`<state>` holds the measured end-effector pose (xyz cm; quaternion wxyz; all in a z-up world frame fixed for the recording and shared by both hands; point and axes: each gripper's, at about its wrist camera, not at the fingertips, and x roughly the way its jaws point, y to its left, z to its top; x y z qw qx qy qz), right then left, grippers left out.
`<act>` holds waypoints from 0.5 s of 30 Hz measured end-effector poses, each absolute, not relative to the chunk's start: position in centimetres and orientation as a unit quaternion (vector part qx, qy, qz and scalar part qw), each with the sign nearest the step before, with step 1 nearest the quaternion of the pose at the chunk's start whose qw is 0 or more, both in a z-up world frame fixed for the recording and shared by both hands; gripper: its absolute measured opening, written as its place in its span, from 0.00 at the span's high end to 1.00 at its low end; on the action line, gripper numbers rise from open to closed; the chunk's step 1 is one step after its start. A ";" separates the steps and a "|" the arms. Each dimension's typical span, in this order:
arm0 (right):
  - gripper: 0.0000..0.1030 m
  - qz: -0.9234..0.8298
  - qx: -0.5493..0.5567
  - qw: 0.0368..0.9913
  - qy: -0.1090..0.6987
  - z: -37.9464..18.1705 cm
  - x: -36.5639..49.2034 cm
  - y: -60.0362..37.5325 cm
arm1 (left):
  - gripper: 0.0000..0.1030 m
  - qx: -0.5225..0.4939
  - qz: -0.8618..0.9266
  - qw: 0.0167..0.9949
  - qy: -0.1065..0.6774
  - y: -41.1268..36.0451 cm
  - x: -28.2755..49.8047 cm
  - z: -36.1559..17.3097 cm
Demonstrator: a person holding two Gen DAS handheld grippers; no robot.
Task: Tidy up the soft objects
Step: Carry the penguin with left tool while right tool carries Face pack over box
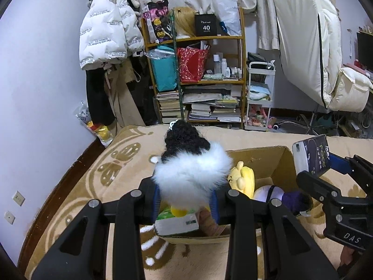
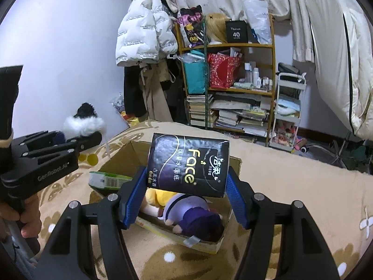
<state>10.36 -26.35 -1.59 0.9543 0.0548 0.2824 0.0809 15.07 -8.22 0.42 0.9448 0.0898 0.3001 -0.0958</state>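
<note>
Left tool (image 1: 186,198): I see it clamped on a fluffy plush (image 1: 191,168), blue pads pressed into its white fur.
Fluffy plush: black curly top, wide white fur band, a bit of yellow below; I hold it up over the near-left part of the cardboard box (image 1: 275,161).
Right tool (image 2: 184,198): closed on a dark tissue pack (image 2: 188,163), its blue pads against the pack's two sides.
Tissue pack: black-purple wrapper with "Face" in yellow letters, tilted, held above the box's middle.
Cardboard box: open, resting on the tan patterned bed cover (image 2: 291,177).
Inside the box: I make out a yellow plush (image 1: 242,177), a doll in purple and white (image 2: 193,217) lying on its side, and a green-white packet (image 2: 109,179) at the left edge.
</note>
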 end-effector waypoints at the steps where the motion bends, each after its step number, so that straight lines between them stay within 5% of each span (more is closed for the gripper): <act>1: 0.33 0.081 0.057 0.954 0.284 -1.7 10.5 -26.6 | 0.69 0.089 -0.098 0.944 0.303 -8.3 15.4 0.3; 15: 0.33 0.081 0.089 0.944 0.309 -4.3 12.4 -28.3 | 0.68 0.096 -0.107 0.929 0.340 -9.6 17.7 -2.4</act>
